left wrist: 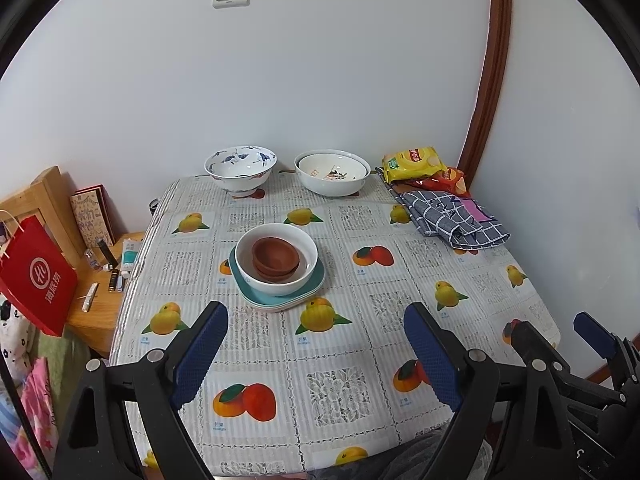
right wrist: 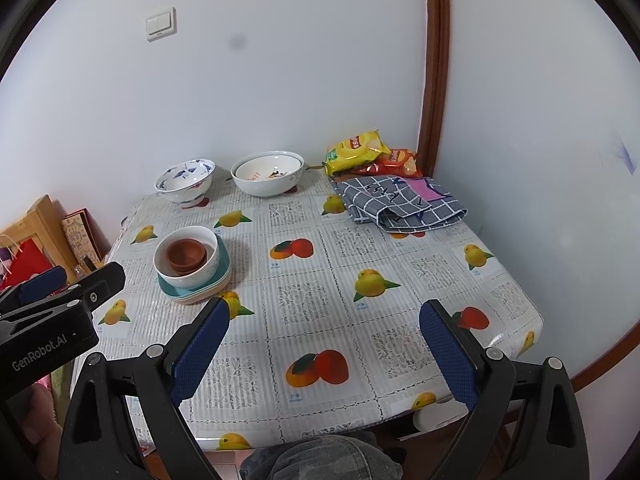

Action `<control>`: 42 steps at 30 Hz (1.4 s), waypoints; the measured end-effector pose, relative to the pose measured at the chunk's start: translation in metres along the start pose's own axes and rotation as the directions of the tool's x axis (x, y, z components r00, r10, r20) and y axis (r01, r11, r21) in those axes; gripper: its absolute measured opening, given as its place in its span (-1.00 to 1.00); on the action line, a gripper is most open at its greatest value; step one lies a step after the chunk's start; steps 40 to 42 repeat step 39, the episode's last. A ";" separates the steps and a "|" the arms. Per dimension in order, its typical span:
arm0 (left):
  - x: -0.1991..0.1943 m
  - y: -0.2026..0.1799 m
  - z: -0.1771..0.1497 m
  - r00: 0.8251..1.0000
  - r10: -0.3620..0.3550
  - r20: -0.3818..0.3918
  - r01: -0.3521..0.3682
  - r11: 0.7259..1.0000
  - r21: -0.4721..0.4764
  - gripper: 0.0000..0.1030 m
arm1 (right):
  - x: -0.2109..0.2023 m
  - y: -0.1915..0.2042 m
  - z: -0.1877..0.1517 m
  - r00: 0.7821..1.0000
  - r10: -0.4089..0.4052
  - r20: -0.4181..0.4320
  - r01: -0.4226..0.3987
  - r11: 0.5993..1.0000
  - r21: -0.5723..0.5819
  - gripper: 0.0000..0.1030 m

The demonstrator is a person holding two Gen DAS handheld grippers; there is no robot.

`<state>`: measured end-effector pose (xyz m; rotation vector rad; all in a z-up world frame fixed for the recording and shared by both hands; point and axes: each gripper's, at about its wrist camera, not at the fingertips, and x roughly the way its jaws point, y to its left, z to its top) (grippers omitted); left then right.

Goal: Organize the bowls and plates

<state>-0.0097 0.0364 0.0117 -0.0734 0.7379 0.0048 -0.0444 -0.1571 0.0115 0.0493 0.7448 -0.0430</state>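
A stack sits mid-table: brown small bowls (left wrist: 275,258) nested in a white bowl (left wrist: 280,284), on teal and beige plates (left wrist: 316,284). It also shows in the right wrist view (right wrist: 188,276). A blue-patterned bowl (left wrist: 240,168) (right wrist: 185,178) and a wide white bowl (left wrist: 332,178) (right wrist: 266,176) with a smaller bowl inside stand at the far edge. My left gripper (left wrist: 316,336) is open and empty, over the table in front of the stack. My right gripper (right wrist: 324,332) is open and empty, over the table's near right part.
A folded grey checked cloth (left wrist: 452,216) (right wrist: 400,204) and yellow and red snack bags (left wrist: 416,164) (right wrist: 360,150) lie at the far right corner. A wooden side table (left wrist: 100,312) with small items and a red paper bag (left wrist: 36,276) stands left of the table.
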 end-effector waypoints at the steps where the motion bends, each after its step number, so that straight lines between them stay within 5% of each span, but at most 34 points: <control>1: 0.000 0.000 0.000 1.000 0.001 0.001 -0.001 1.000 0.000 0.73 | 0.000 0.000 0.000 1.000 0.002 0.000 -0.002 1.000 0.003 0.85; 42: 0.000 -0.002 -0.001 1.000 -0.004 0.016 0.004 1.000 0.000 0.73 | -0.002 -0.002 -0.001 1.000 -0.005 0.009 0.005 1.000 0.013 0.84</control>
